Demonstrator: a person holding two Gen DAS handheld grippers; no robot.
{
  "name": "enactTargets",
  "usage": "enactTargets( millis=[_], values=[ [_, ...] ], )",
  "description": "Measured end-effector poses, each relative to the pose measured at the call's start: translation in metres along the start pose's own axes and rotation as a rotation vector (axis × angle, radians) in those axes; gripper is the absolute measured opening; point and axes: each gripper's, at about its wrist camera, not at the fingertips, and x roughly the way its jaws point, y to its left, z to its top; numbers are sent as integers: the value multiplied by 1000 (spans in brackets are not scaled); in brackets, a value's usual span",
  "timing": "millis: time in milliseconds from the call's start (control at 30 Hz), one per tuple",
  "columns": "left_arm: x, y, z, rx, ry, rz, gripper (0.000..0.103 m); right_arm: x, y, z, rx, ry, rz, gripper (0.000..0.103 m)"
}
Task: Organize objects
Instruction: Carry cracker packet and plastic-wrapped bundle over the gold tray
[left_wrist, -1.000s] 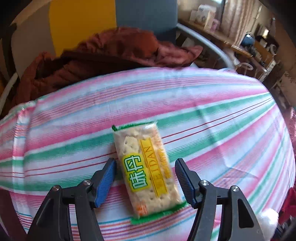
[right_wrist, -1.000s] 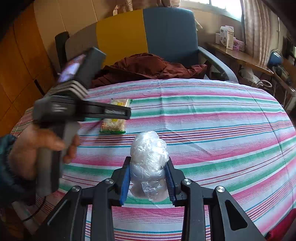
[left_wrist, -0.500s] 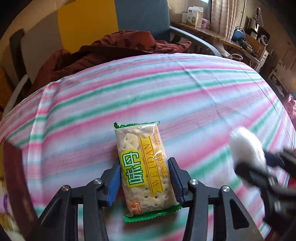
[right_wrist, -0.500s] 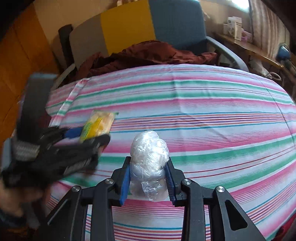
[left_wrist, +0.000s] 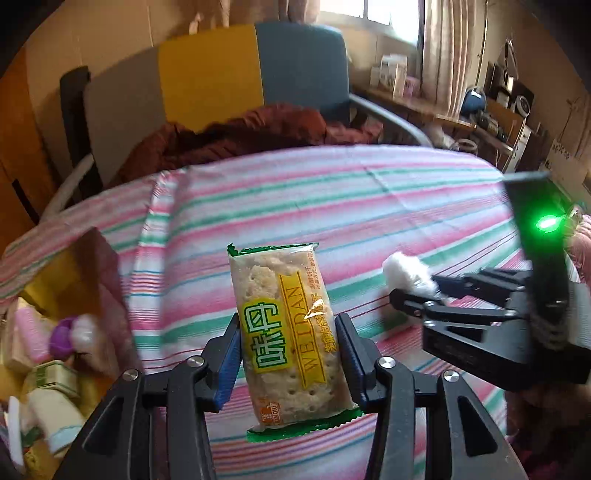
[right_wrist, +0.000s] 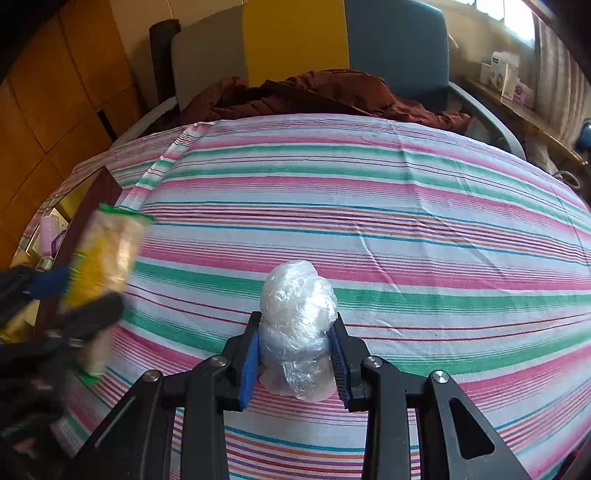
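My left gripper (left_wrist: 288, 350) is shut on a cracker packet (left_wrist: 284, 332) with a green and yellow label and holds it above the striped tablecloth (left_wrist: 369, 206). The packet also shows blurred at the left of the right wrist view (right_wrist: 103, 258). My right gripper (right_wrist: 295, 354) is shut on a ball of clear plastic wrap (right_wrist: 295, 314), held over the cloth. The right gripper and its white ball (left_wrist: 406, 273) show at the right of the left wrist view.
A dark-rimmed box (left_wrist: 55, 332) with several small packets stands at the table's left edge; its rim shows in the right wrist view (right_wrist: 85, 221). A chair with a red-brown jacket (right_wrist: 314, 96) stands behind the table. Shelves with clutter line the right wall.
My left gripper closed on the cracker packet, lifted it off the cloth and moved left toward the box. My right gripper kept the plastic ball and shifted slightly.
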Motion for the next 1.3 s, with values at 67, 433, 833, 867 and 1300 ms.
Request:
enactTargets(
  millis=[67,433,833,867,1300],
  values=[
    [-16,5,0,-2,-33,5,49,1,3,1,-2,1,-9,35],
    [-64,46,-12,-73,-109,28,49,3,24,-1,7,21,-16,34],
    [-88,90,-38,-160,-133,63,49,-6,87,-3,-26,18,52,34],
    [-90,95,-41,-170,-134,66,49,-9,93,-3,-25,12,65,34],
    [-110,152,-76,-295,-147,103,49,-44,173,8,-64,-76,213,34]
  ],
)
